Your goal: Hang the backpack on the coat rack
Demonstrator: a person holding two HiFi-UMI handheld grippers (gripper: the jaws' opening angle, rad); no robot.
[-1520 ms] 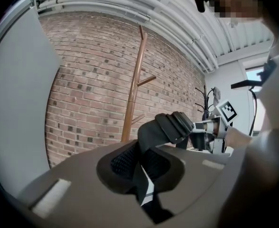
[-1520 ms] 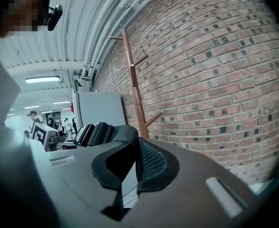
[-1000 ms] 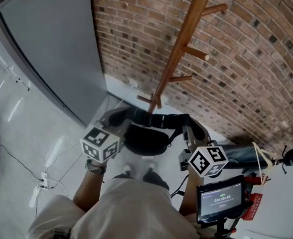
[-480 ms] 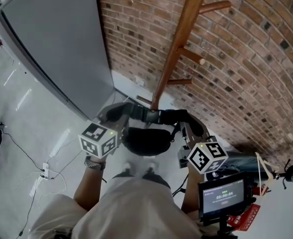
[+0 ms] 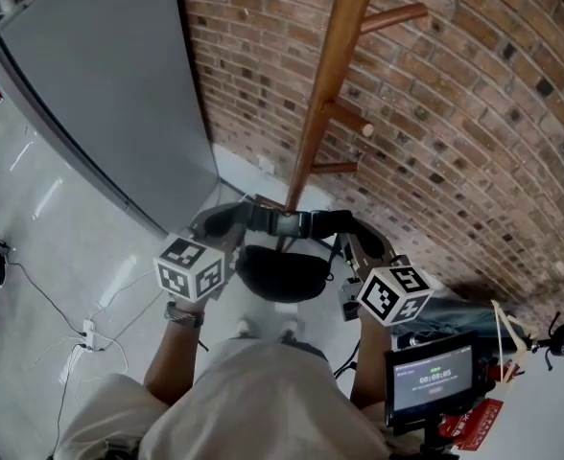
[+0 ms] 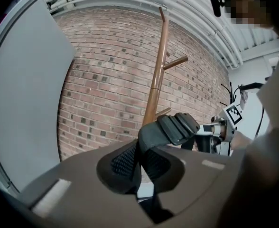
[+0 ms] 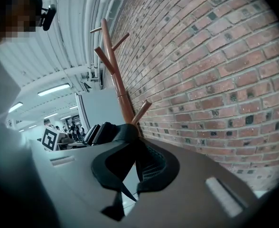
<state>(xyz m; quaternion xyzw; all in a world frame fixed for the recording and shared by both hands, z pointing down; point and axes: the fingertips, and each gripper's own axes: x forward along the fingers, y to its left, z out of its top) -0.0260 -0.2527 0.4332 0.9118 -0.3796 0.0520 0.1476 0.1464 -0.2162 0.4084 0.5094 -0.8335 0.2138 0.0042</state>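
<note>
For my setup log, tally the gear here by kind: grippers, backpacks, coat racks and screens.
Grippers: 2, the left gripper and the right gripper
Backpack: 1
Coat rack: 1
Screen: 1
Total: 5

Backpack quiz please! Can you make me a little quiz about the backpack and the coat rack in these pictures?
1. True or false: the black backpack already hangs on a peg of the tall brown wooden coat rack.
2. Pick one: the wall behind the coat rack is made of A) red brick, B) glass, C) white tiles.
3. Short answer: count the left gripper and the right gripper. How many of them are shut on the backpack's black padded strap?

Key: 1 false; 2 A; 3 two.
</note>
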